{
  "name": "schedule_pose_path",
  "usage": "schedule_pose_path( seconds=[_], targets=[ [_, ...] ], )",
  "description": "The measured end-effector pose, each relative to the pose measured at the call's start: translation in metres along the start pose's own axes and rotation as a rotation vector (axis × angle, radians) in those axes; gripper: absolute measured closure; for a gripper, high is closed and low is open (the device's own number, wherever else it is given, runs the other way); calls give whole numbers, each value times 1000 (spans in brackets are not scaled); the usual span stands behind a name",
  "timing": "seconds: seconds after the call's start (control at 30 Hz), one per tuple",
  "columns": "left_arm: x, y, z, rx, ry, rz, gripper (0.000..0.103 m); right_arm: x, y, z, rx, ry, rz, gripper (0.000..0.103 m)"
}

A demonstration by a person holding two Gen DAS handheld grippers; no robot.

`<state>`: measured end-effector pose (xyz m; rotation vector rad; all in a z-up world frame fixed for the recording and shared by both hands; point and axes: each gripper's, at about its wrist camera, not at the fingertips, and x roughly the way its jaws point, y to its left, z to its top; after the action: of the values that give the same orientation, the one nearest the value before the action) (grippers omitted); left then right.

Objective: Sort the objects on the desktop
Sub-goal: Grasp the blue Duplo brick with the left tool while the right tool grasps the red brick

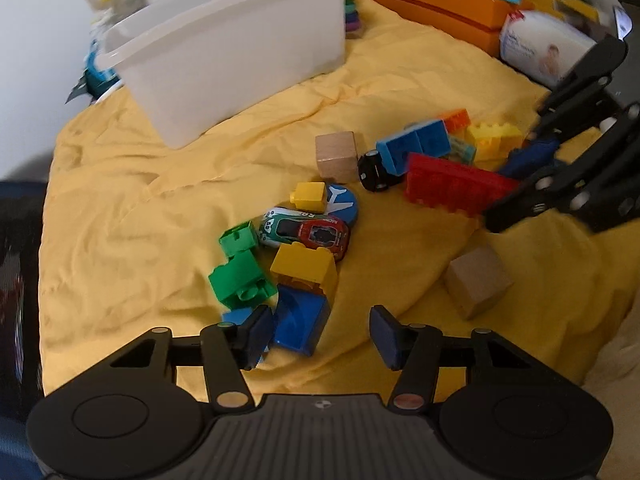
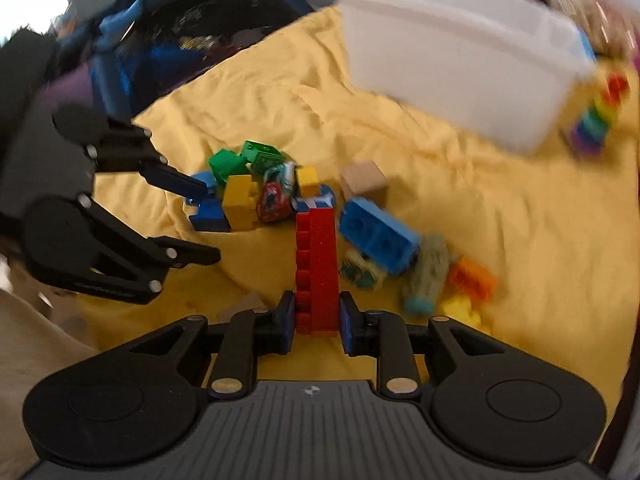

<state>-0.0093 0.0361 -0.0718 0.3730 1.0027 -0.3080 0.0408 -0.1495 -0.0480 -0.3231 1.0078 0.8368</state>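
Observation:
Toys lie scattered on a yellow cloth (image 1: 160, 208). My left gripper (image 1: 320, 336) is open and low over a dark blue brick (image 1: 300, 322). The brick sits beside the left pad (image 1: 258, 334), clear of the right one. Just beyond lie a yellow brick (image 1: 304, 268), green bricks (image 1: 240, 272) and a toy race car (image 1: 304, 232). My right gripper (image 2: 316, 320) is shut on a long red brick (image 2: 316, 264), which sticks out forward over the cloth; the same red brick (image 1: 452, 188) shows in the left wrist view. A white plastic bin (image 1: 240, 52) stands at the back.
Two wooden cubes (image 1: 336, 156) (image 1: 476, 280), a light blue brick (image 1: 416, 144), a black toy car (image 1: 374, 172) and orange and yellow bricks lie near the red one. An orange box (image 1: 432, 4) and a wipes pack (image 1: 548, 48) line the far edge. A rainbow block stack (image 2: 596, 120) stands beside the bin.

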Motion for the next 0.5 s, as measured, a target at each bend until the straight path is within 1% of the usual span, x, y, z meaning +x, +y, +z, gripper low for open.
schedule_pose_path(
  seconds=[0.1, 0.13, 0.17, 0.2, 0.23, 0.27, 0.3, 0.37, 0.4, 0.43, 0.5],
  targets=[
    [10, 3, 2, 31, 26, -16, 44, 1, -28, -11, 204, 65, 122, 78],
    [11, 5, 2, 23, 24, -30, 49, 3, -37, -16, 272, 88, 170, 78],
    [10, 7, 3, 4, 27, -44, 58, 7, -45, -21, 335, 122, 217, 78],
    [9, 7, 4, -3, 30, -37, 65, 9, -48, -26, 366, 135, 233, 78],
    [8, 8, 4, -8, 35, -25, 74, 10, -49, -29, 375, 140, 228, 75],
    [6, 9, 4, -28, 38, -27, 76, 8, -48, -32, 370, 132, 210, 73],
    [4, 12, 3, -66, 38, -41, 76, 5, -45, -33, 357, 114, 172, 70],
    [-1, 15, -2, -143, 37, -71, 76, 1, -43, -33, 322, 87, 113, 67],
    [-2, 14, -4, -154, 39, -68, 76, -2, -42, -32, 298, 71, 82, 63],
    [-5, 10, -7, -157, 40, -59, 76, -7, -39, -32, 258, 42, 41, 61],
    [-7, 4, -11, -161, 40, -55, 76, -15, -32, -30, 172, -10, -42, 63]
  ],
)
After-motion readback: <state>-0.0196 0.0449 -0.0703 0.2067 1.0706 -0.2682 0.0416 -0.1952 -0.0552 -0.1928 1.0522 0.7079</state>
